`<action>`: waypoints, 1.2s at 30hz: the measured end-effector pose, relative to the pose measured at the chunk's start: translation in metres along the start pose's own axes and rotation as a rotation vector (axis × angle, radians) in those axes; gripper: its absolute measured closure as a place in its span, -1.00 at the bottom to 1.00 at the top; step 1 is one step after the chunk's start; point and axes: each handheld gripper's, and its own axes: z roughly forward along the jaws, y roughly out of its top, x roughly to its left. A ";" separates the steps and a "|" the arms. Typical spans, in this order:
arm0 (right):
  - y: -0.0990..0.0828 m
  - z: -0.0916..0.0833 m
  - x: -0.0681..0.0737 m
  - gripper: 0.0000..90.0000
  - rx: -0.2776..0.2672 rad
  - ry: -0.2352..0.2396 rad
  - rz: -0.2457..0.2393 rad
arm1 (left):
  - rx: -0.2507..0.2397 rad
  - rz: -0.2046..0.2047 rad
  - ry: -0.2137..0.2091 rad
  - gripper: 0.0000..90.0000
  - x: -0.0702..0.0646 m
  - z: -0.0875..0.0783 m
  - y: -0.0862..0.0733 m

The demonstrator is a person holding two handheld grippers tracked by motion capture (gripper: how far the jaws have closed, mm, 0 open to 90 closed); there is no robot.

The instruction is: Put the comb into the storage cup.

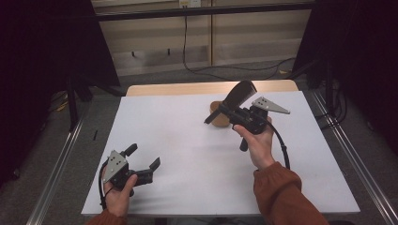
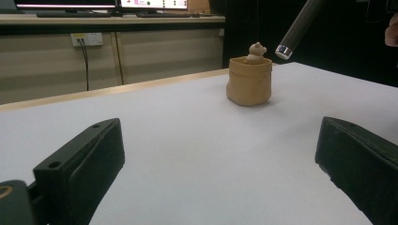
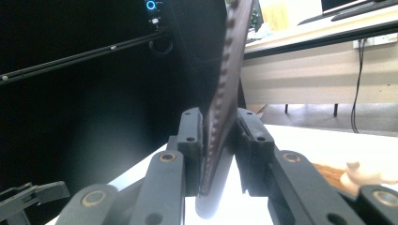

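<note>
While the dark brown hairbrush with the cylindrical handle (image 1: 237, 97) was clamped in the right gripper (image 1: 224, 109) above the tan bear-topped pouch (image 2: 249, 80) — not yet lowered in — the left gripper (image 1: 143, 157) was held open, empty, on the white table (image 1: 187, 150).

Your right gripper (image 1: 220, 111) and the dark brush (image 1: 238, 95) it clamps hide most of the tan pot (image 1: 220, 123) in the high view. In the right gripper view, the brush (image 3: 230, 70) runs off the top edge, blurred. The pot's small figure (image 2: 256, 52) is too small to identify.
</note>
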 end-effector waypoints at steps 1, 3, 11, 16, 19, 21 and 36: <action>0.002 0.000 -0.001 0.63 -0.001 -0.003 -0.006 | -0.002 0.005 0.004 -0.96 0.000 0.000 0.000; 0.004 0.001 -0.002 0.63 -0.004 -0.006 -0.009 | -0.017 -0.009 0.000 -0.95 0.000 -0.001 0.000; 0.015 0.002 -0.006 0.63 -0.013 -0.037 -0.036 | -0.044 -0.049 -0.001 -0.94 0.000 -0.004 0.000; 0.020 0.003 -0.010 0.63 -0.010 -0.051 -0.051 | -0.024 -0.049 -0.003 -0.93 0.000 -0.002 -0.001; 0.023 0.003 -0.012 0.63 -0.021 -0.050 -0.056 | -0.033 -0.053 -0.011 -0.93 0.000 -0.002 -0.001; 0.026 0.003 -0.013 0.63 -0.028 -0.053 -0.059 | -0.021 -0.038 -0.008 -0.93 0.001 -0.002 -0.001; 0.037 0.007 -0.021 0.63 -0.031 -0.077 -0.106 | -0.002 -0.059 0.005 -0.93 0.003 -0.001 -0.002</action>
